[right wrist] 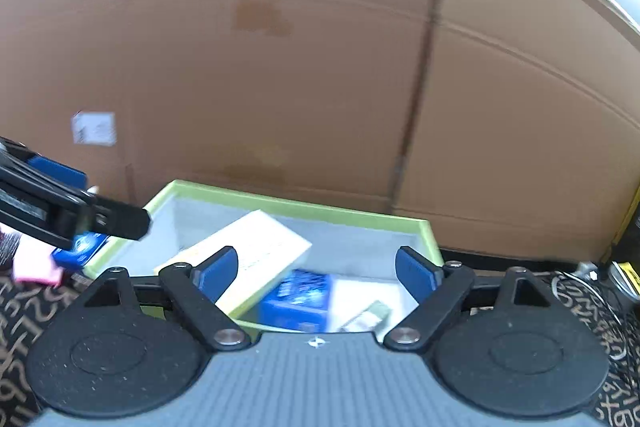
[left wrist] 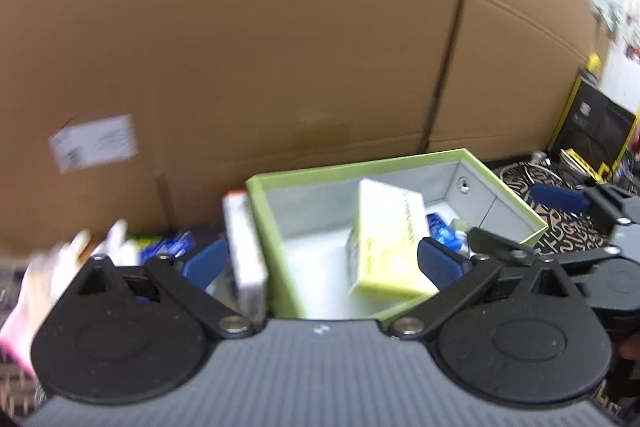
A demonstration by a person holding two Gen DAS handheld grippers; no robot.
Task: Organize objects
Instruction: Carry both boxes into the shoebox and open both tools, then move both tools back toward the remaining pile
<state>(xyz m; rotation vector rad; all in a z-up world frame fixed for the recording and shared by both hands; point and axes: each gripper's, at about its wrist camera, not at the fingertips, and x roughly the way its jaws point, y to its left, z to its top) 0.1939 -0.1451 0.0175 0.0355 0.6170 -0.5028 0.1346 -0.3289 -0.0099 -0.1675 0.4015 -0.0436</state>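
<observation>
Left wrist view: the left gripper (left wrist: pixel 322 263) stands wide open, nothing between its two blue pads (left wrist: pixel 438 263). Ahead of it sits one green tray (left wrist: pixel 280 247) holding one pale yellow box (left wrist: pixel 384 247), tilted, and at least one blue packet (left wrist: pixel 440 231). One white box (left wrist: pixel 244 251) stands just outside the tray's left wall. Behind rises one large carton (left wrist: pixel 260 47).

Right wrist view: the right gripper (right wrist: pixel 316 267) is likewise open and empty, over the tray's near edge. Just ahead lie the yellow box, one blue box (right wrist: pixel 300 299) partly under it, and one small blurred packet (right wrist: pixel 368 317). The left gripper reaches in from the left. One more blue packet (right wrist: pixel 80 251) lies outside the tray.
</observation>
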